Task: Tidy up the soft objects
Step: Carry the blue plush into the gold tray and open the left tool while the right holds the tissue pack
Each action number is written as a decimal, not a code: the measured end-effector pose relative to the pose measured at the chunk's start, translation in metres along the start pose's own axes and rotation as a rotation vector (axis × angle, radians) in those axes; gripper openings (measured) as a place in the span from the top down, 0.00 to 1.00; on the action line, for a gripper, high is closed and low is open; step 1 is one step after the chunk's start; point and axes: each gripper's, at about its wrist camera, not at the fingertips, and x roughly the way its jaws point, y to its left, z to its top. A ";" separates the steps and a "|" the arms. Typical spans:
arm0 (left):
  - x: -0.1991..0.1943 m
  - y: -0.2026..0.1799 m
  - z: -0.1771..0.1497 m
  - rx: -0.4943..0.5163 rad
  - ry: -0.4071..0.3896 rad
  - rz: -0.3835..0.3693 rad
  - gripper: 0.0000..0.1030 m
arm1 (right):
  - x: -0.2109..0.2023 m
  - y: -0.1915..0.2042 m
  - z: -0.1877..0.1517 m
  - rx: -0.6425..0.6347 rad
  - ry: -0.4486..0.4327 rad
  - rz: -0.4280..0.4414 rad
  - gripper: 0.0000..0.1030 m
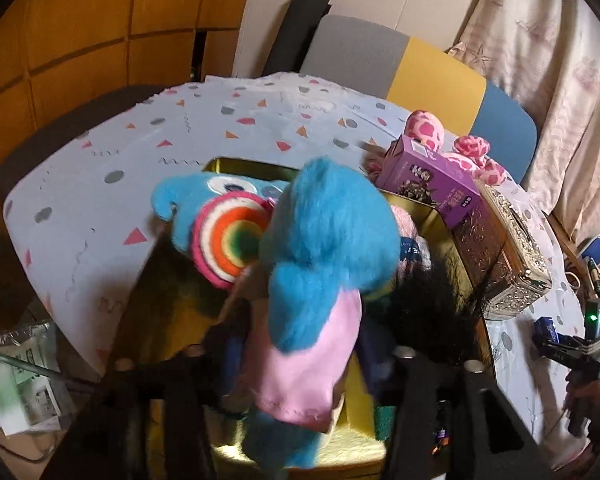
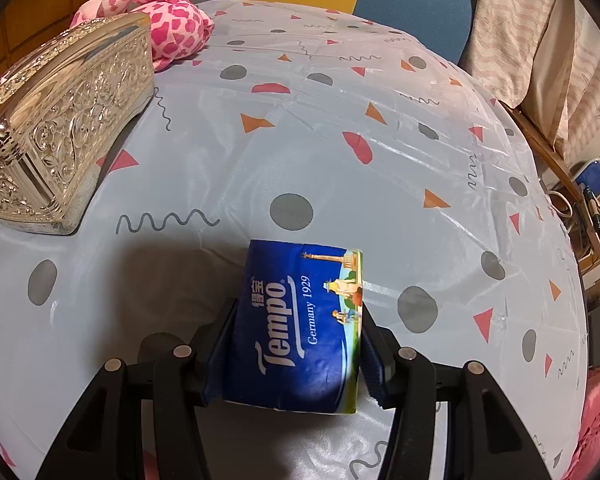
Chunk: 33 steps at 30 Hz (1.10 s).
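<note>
In the left wrist view my left gripper (image 1: 296,344) is shut on a blue plush toy (image 1: 324,236) with a pink patch and a rainbow-ringed eye. It hangs over an open gold tin (image 1: 440,224) that holds other soft things. In the right wrist view my right gripper (image 2: 296,344) is shut on a blue Tempo tissue pack (image 2: 300,324), just above the tablecloth. A pink spotted plush (image 2: 168,20) lies at the table's far left; it also shows in the left wrist view (image 1: 460,148).
An ornate silver box (image 2: 60,120) stands left of the tissue pack; it also shows in the left wrist view (image 1: 516,256). A purple carton (image 1: 432,180) leans on the tin. A patterned cloth covers the table (image 2: 340,160). Chairs stand behind it, and a bag (image 1: 24,376) lies lower left.
</note>
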 end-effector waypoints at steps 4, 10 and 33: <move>-0.025 0.011 -0.005 0.024 -0.039 0.017 0.36 | -0.001 0.002 0.000 -0.006 -0.001 -0.006 0.47; -0.053 0.026 0.001 -0.017 -0.143 0.019 0.37 | -0.001 0.002 -0.001 -0.005 -0.001 -0.012 0.47; -0.019 -0.001 -0.003 0.063 -0.117 0.086 0.42 | 0.002 0.001 0.002 0.056 0.056 -0.018 0.47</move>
